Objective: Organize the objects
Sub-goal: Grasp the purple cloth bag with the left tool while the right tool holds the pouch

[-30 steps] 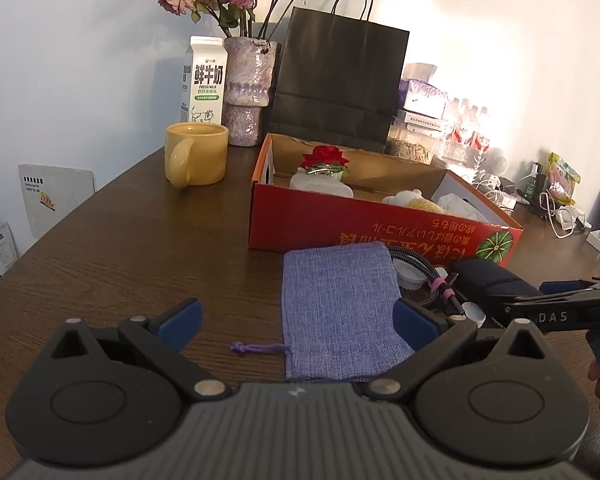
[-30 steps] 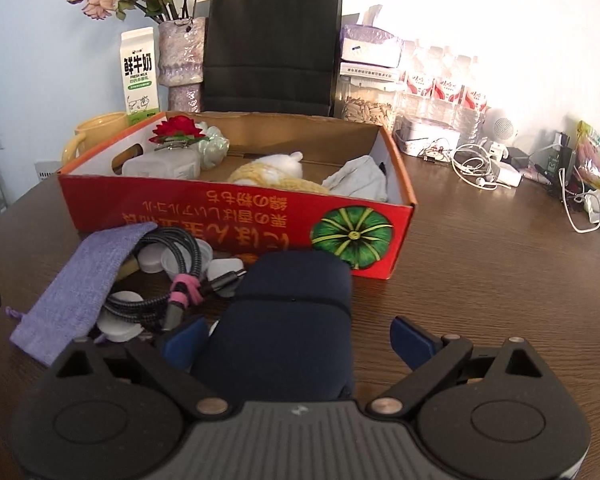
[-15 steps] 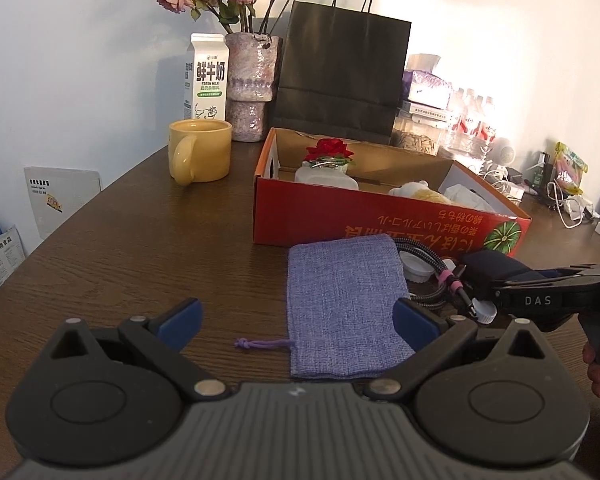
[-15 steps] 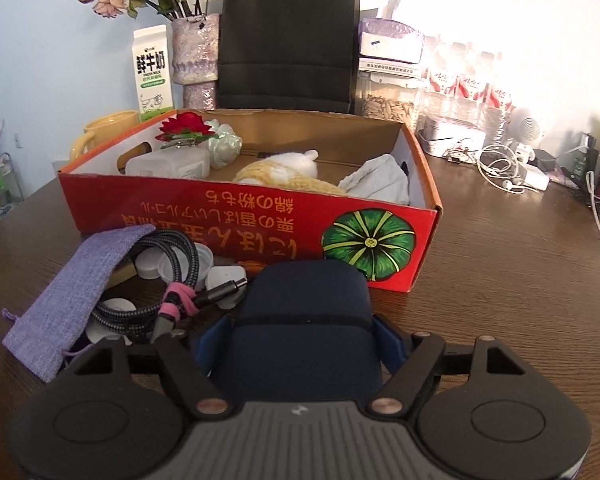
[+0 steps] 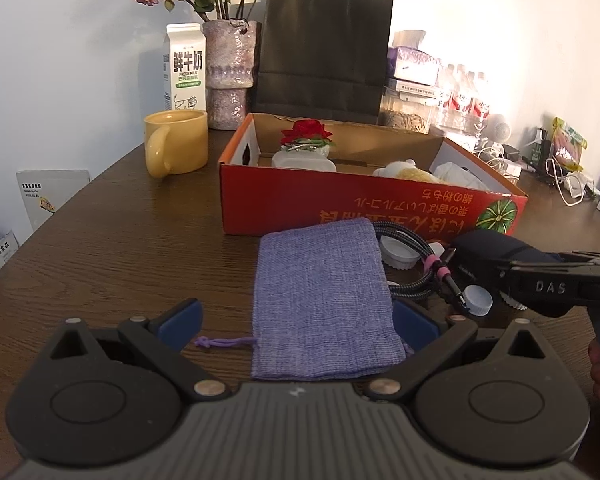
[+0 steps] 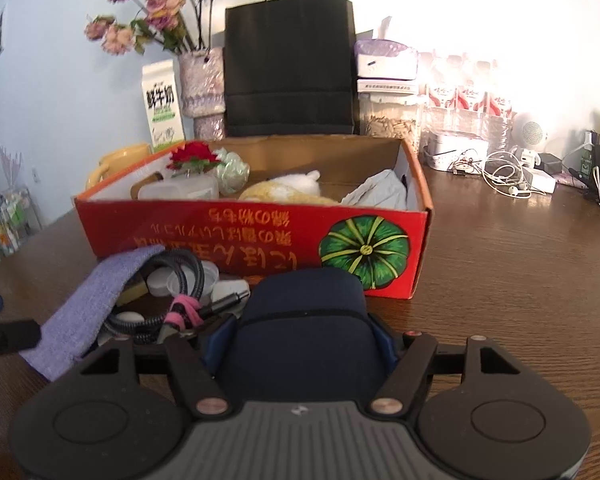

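Right wrist view: right gripper (image 6: pixel 304 340) clamped on navy case (image 6: pixel 304 320), near red box (image 6: pixel 256 236). Left gripper (image 5: pixel 296 320) wide open, empty, over purple pouch (image 5: pixel 320 296). Cable (image 5: pixel 412 264), caps still outside; box partly filled.

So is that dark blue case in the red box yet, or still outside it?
Outside. The dark blue case sits in front of the red box, pinched between the right claw's pads; whether it touches the table, I cannot tell.
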Demonstrator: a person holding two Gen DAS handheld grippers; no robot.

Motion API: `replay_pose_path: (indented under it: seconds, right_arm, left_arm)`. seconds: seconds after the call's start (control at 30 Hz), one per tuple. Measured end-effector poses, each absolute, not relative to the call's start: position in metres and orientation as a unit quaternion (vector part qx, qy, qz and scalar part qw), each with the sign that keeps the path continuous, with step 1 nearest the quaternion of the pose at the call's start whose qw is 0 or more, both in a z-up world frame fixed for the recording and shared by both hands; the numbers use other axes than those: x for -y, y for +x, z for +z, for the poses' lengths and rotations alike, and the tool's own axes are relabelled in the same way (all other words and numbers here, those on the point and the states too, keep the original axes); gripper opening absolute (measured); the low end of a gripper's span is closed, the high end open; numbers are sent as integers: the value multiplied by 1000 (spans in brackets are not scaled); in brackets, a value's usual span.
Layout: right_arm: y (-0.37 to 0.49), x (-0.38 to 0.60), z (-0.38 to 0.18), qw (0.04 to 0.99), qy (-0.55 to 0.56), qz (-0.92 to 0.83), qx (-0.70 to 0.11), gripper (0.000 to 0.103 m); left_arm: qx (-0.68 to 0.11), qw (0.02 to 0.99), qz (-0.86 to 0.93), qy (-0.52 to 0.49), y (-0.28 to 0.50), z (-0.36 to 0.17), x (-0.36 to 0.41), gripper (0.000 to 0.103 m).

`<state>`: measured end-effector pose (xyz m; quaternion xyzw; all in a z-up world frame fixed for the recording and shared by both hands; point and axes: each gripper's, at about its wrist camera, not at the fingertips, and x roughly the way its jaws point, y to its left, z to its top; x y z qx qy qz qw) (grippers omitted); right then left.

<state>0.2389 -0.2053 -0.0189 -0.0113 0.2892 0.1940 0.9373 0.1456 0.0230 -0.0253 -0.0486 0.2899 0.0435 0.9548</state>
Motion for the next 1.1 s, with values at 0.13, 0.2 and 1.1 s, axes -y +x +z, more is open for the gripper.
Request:
replay_pose_path:
  seconds: [0.13, 0.2, 1.1]
  right_arm:
    - [238, 206, -19, 938, -10, 196, -285, 67]
    - [237, 206, -19, 939, -9, 197, -281, 67]
    - [214, 217, -6, 955, 13, 197, -219, 66]
  left_arm:
    - [-294, 954, 40, -45, 150, -27, -18, 103]
    - [-295, 954, 37, -44, 152, -28, -15, 103]
    - [-331, 940, 22, -74, 192, -48, -25, 103]
